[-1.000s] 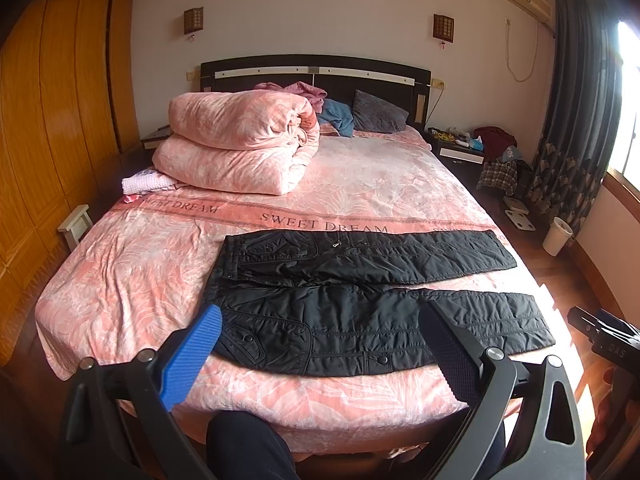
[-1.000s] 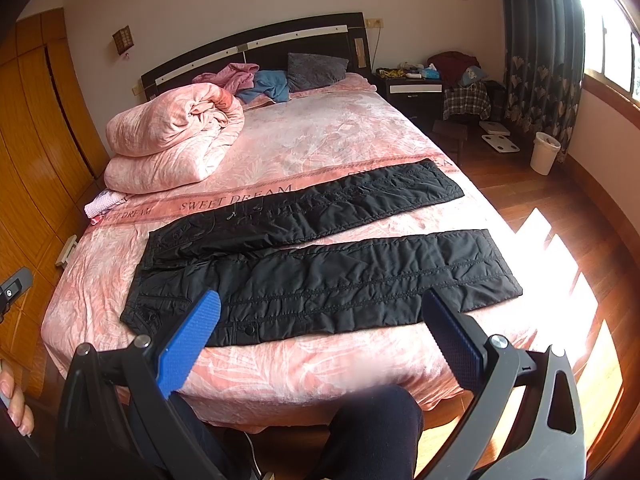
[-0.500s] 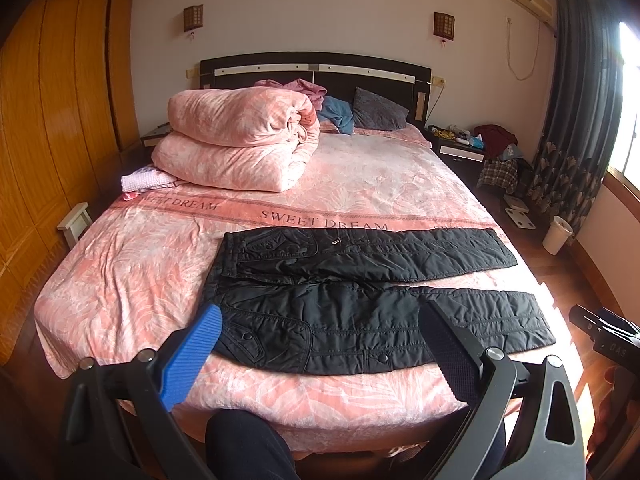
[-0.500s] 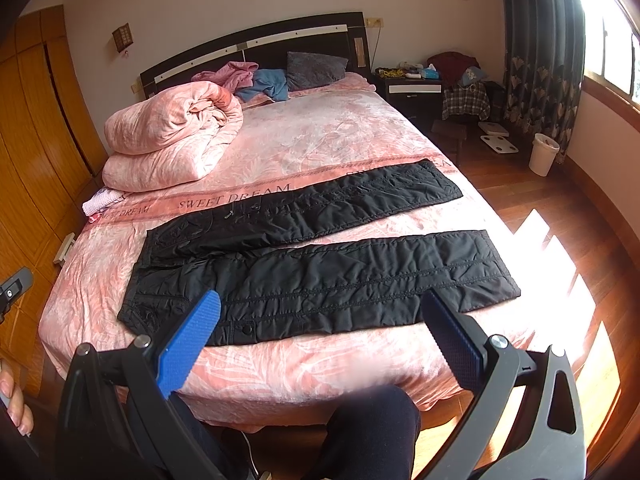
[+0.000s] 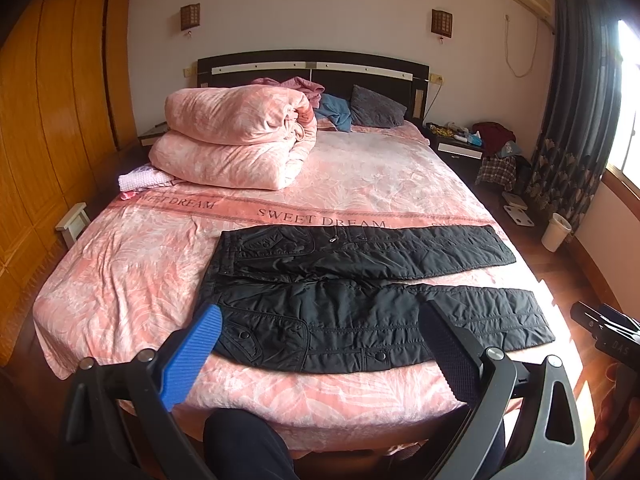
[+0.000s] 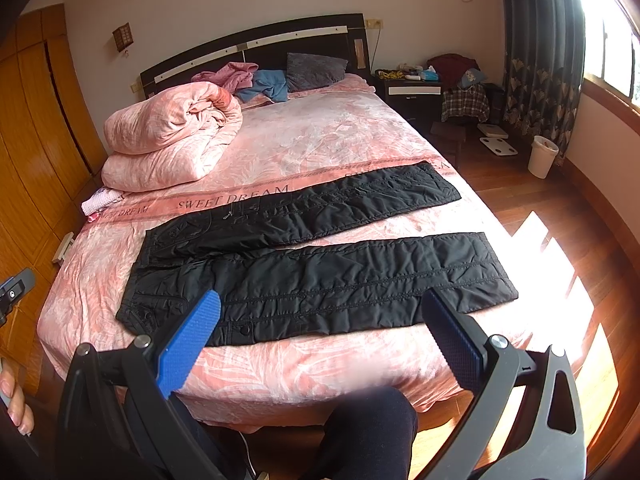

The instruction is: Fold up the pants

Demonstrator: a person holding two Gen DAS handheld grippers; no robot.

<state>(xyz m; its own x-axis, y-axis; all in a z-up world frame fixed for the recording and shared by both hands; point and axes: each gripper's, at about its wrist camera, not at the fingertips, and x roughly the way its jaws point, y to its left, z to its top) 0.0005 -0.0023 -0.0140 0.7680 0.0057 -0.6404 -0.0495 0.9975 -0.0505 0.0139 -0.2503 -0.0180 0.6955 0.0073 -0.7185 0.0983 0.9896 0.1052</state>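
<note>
Black quilted pants (image 5: 360, 288) lay flat on the pink bed (image 5: 128, 272), across its foot end, with the waist toward the wooden wardrobe (image 5: 52, 120) and the two legs stretched toward the window side. The legs were spread a little apart, so a narrow strip of the pink sheet showed between them. The far leg (image 6: 340, 204) lay just below the printed band with the words "SWEET DREAM" (image 5: 320, 219), and the near leg (image 6: 360, 280) lay close to the bed's front edge.

The left gripper (image 5: 320, 344) hung in the air in front of the bed, near the waist part of the pants, not touching the cloth. Its fingers, one blue (image 5: 192, 356) and one black (image 5: 448, 356), stood wide apart and held nothing. The right gripper (image 6: 320, 336) also hung before the bed edge, more toward the leg ends, with its blue finger (image 6: 188, 344) and black finger (image 6: 456, 348) wide apart and empty.

A folded pink duvet (image 5: 236, 140) rested at the head side of the bed, well apart from the pants. Behind it, some pink and blue clothes (image 6: 256, 80) and a grey pillow (image 5: 376, 108) lay against the dark headboard (image 5: 312, 68). A white bin (image 6: 542, 156) stood on the wooden floor near the curtain (image 5: 576, 100).
</note>
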